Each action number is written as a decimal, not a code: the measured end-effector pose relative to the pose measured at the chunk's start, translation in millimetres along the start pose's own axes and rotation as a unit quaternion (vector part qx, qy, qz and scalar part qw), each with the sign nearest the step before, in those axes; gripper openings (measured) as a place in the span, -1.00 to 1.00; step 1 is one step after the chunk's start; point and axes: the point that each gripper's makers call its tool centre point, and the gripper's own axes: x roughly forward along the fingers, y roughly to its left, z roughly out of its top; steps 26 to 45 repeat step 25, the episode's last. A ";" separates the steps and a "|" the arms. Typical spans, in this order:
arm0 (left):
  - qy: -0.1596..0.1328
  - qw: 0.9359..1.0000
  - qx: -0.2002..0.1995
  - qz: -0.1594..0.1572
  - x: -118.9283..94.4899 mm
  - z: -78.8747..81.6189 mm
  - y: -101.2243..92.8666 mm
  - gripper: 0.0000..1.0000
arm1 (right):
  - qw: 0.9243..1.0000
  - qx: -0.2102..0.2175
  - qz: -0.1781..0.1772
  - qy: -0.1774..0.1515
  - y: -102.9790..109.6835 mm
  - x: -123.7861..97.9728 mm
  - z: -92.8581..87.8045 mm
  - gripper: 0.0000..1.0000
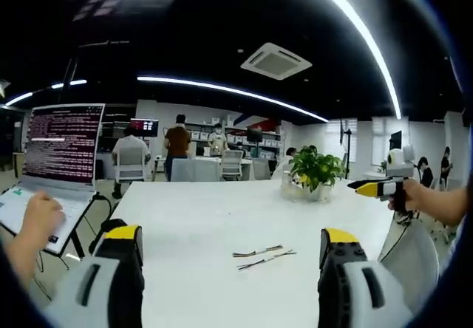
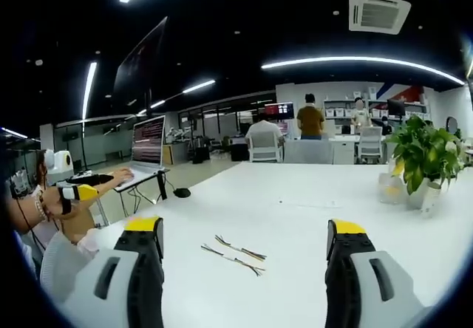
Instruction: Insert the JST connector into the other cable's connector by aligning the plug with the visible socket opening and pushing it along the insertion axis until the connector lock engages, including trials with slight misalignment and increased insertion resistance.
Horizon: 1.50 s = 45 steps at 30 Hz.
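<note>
Two thin JST cables [image 1: 262, 256] [image 2: 233, 255] are lying side by side on the white counter [image 1: 199, 224] [image 2: 295, 217], untouched. The left gripper [image 1: 233, 269] and right gripper [image 2: 244, 269] are both hovering above them, jaws spread wide and holding nothing.

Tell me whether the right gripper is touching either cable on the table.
Apart. In the right gripper view, the right gripper hangs open above the white table, and bare tabletop separates its fingers from both cables.
</note>
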 end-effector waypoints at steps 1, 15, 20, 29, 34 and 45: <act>-0.004 1.000 -0.006 0.000 -1.0 -0.3 -1.4 0.98 | 1.000 0.000 0.000 0.002 -0.1 -3.0 -2.3 0.79; 0.060 0.997 -0.043 -0.027 -22.8 -58.0 -38.9 0.98 | 0.998 0.020 -0.022 0.050 -5.5 -33.8 -48.1 0.78; 0.103 0.992 -0.063 -0.037 -24.4 -81.7 -46.7 0.98 | 0.998 0.013 -0.029 0.053 -8.9 -36.5 -46.6 0.76; 0.112 0.990 -0.072 -0.039 -24.9 -87.0 -52.2 0.98 | 0.998 0.011 -0.034 0.052 -14.4 -42.7 -46.4 0.77; 0.112 0.990 -0.072 -0.039 -24.9 -87.0 -52.2 0.98 | 0.998 0.011 -0.034 0.052 -14.4 -42.7 -46.4 0.77; 0.112 0.990 -0.072 -0.039 -24.9 -87.0 -52.2 0.98 | 0.998 0.011 -0.034 0.052 -14.4 -42.7 -46.4 0.77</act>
